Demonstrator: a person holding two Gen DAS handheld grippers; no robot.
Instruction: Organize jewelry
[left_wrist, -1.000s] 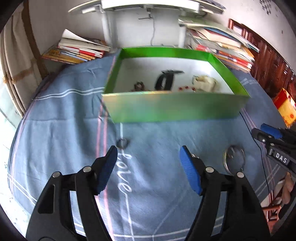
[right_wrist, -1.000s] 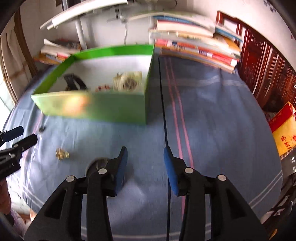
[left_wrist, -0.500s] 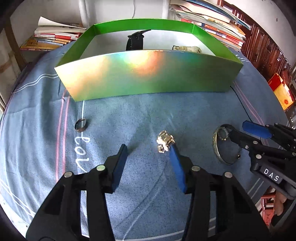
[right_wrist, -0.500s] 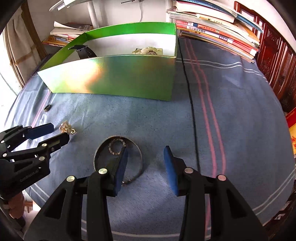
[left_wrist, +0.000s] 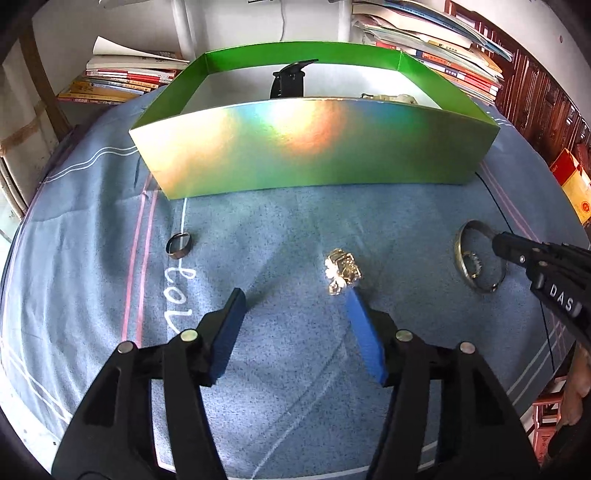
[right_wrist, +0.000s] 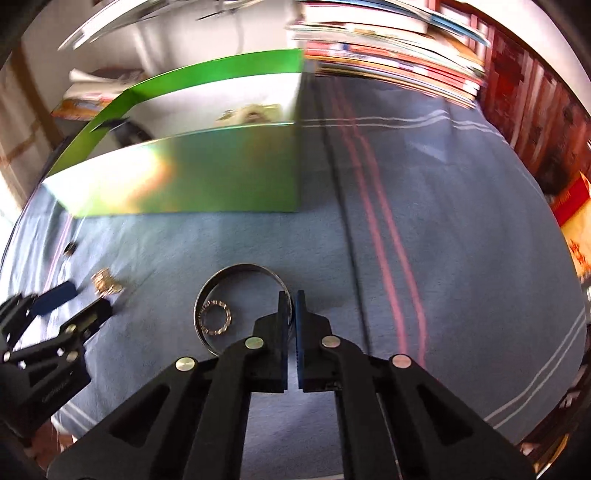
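Right wrist view smeared throughout. Bangle (right_wrist: 240, 306) rim hidden behind the jaws, lower centre. Box's (left_wrist: 314, 147) near wall hides its floor, upper centre.

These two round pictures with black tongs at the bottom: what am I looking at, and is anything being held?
There is no robot here. A person holds a two-finger gripper in each hand, and each carries a wide-angle camera looking along its fingers.

The left camera shows the left gripper open above a blue cloth, just short of a small gold ornament. A dark ring lies to its left, and a green box stands behind, already holding some pieces.

The right camera shows the right gripper closed on the rim of a metal bangle, which seems still to lie on the cloth. A small beaded ring lies inside the bangle.

Presumably each piece goes into the box.
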